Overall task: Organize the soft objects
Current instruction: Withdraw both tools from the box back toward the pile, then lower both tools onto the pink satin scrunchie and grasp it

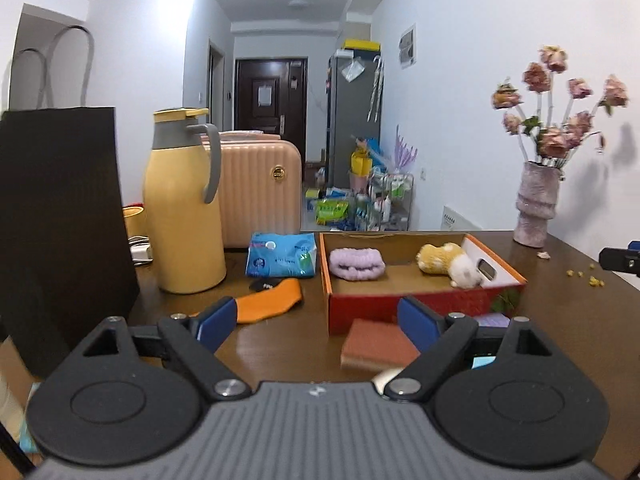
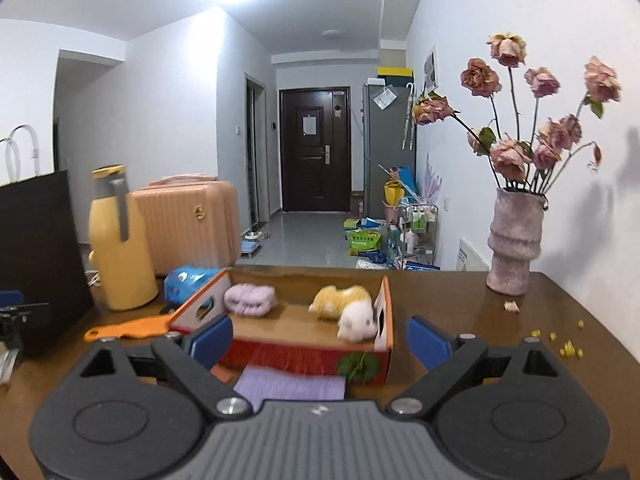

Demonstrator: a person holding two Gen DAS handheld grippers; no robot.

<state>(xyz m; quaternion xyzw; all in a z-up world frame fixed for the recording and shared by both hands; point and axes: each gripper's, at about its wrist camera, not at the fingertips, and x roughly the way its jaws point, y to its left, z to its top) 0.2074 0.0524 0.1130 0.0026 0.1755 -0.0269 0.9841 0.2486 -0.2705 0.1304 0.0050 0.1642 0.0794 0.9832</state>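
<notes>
An open red-orange cardboard box (image 1: 404,304) (image 2: 304,360) sits on the brown table. Inside lie a purple fluffy headband (image 1: 356,264) (image 2: 250,299) and a yellow-and-white plush toy (image 1: 450,262) (image 2: 346,308). An orange soft band (image 1: 268,302) (image 2: 128,328) lies left of the box. A brown sponge (image 1: 376,346) and a purple cloth (image 2: 290,386) lie in front of the box. My left gripper (image 1: 316,322) is open and empty, above the table before the box. My right gripper (image 2: 318,340) is open and empty, in front of the box.
A yellow thermos jug (image 1: 184,204) (image 2: 120,240), a black paper bag (image 1: 60,220), a pink suitcase (image 1: 260,188) and a blue tissue pack (image 1: 282,256) stand at the left. A pink vase with dried roses (image 2: 514,244) (image 1: 536,204) stands at the right, yellow crumbs (image 2: 568,348) near it.
</notes>
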